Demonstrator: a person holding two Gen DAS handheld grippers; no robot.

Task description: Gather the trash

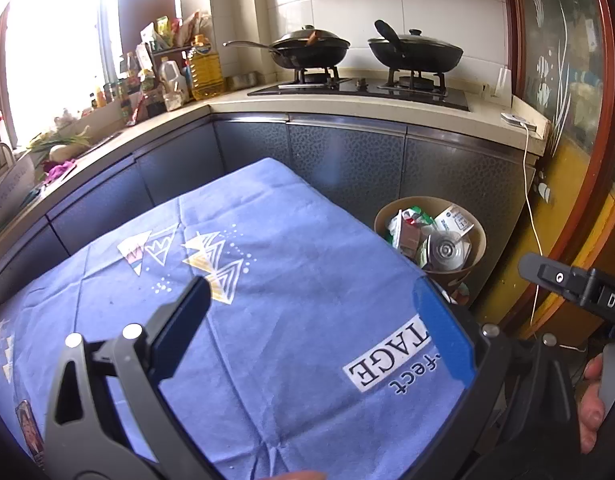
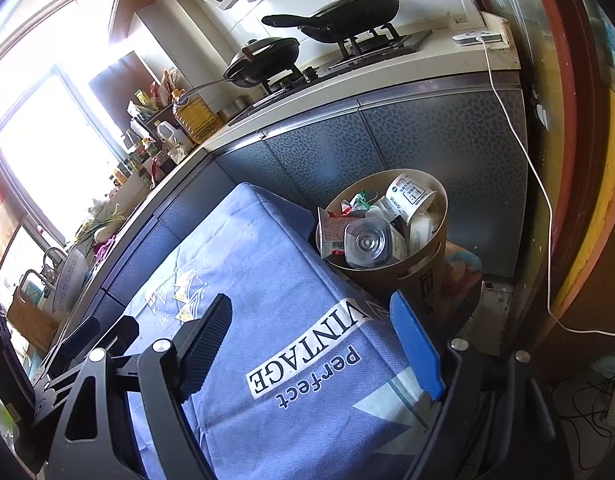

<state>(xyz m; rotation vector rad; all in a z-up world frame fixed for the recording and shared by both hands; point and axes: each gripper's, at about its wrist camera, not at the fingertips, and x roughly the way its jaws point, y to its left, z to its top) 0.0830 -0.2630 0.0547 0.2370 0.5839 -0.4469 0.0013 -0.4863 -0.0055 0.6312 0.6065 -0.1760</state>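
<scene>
Lettering on the blue cloth point(image 2: 291, 320) over the table reads "perfect VINTAGE", upside down to you; in the left wrist view your fingers cut it to "fect" and "TAGE". Left gripper point(image 1: 307, 312) and right gripper point(image 2: 315, 340) both stand released, nothing between the fingers. Trash sits in the brown bin point(image 2: 421, 264) just beside the table's far right corner. Print on the white cup point(image 2: 411, 196) inside is too small to read.

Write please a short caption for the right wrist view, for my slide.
Open right gripper above the blue cloth, with the full brown trash bin beside it.
</scene>
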